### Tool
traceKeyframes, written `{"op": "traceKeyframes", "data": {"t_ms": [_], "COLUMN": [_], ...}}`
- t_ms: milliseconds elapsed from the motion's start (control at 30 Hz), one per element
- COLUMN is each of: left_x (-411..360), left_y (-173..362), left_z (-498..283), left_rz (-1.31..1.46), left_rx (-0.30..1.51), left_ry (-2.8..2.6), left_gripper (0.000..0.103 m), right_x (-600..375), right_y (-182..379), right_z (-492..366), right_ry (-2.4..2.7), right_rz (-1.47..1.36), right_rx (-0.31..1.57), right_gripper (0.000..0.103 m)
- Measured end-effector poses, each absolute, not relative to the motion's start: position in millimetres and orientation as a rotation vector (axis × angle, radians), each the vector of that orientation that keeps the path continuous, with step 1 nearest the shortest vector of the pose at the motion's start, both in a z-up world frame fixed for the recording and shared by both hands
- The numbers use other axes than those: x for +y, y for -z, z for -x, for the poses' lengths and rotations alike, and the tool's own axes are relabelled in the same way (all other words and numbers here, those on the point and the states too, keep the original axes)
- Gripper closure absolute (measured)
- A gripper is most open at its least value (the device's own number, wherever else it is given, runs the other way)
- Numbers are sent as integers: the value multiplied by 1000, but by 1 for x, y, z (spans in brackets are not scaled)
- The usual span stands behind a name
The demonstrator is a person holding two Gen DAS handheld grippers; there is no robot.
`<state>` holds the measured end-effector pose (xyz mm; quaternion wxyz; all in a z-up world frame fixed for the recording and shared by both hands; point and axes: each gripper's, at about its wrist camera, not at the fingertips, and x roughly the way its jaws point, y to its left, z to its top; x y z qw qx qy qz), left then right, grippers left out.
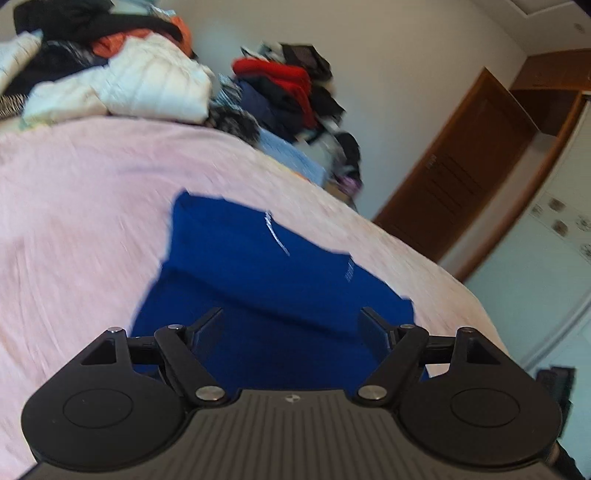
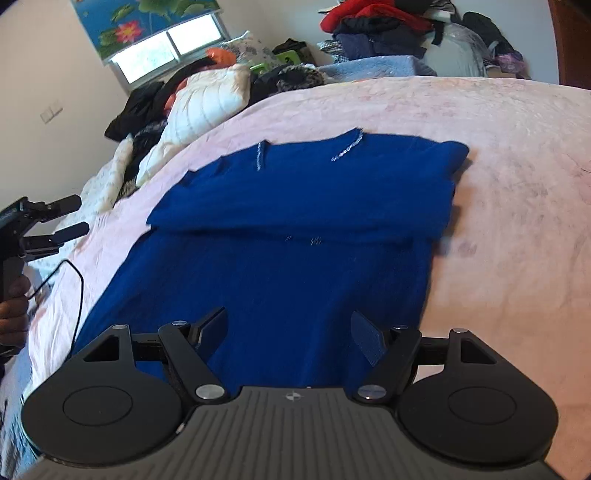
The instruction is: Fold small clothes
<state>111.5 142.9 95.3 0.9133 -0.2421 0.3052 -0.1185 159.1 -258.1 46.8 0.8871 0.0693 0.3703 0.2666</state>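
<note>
Left gripper (image 1: 291, 325): I see its fingers spread wide, holding nothing.
Right gripper (image 2: 288, 328): fingers wide apart too, nothing between them.
Blue shirt (image 2: 295, 229): right in front of both grippers, flat on the pink bed cover (image 2: 498, 184), far part folded over.
Clothes pile (image 1: 122, 66): far beyond my left gripper.

Bare pink bedspread (image 2: 498, 221) lay open to the right of the blue garment (image 2: 295, 229) and beyond it. At the far left, heaped clothes (image 2: 192, 99) blocked the bed's edge; another pile (image 2: 376, 33) stood past its far side.
</note>
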Motion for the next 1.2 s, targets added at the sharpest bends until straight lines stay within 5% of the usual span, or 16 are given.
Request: {"op": "traceKeyframes", "data": {"t_ms": [267, 433, 500, 733, 900, 1200], "left_x": [96, 133, 158, 244, 269, 255], "left_y": [-35, -34, -43, -27, 2, 21], "left_z": [-76, -45, -25, 6, 15, 17], "left_rz": [327, 378, 455, 825, 1057, 1152], "left_rx": [914, 916, 879, 835, 866, 932], "left_ry": [284, 240, 231, 120, 163, 345], "left_gripper": [24, 24, 24, 24, 24, 21], "right_x": [-211, -205, -218, -307, -336, -340], "right_y": [-24, -19, -29, -43, -17, 15], "right_z": [-98, -46, -37, -16, -1, 21], "right_ry": [-566, -593, -569, -645, -506, -599], "right_rz": [124, 360, 278, -501, -620, -839], "right_rx": [833, 849, 860, 888, 965, 1022], "right_gripper": [18, 8, 16, 19, 32, 29]}}
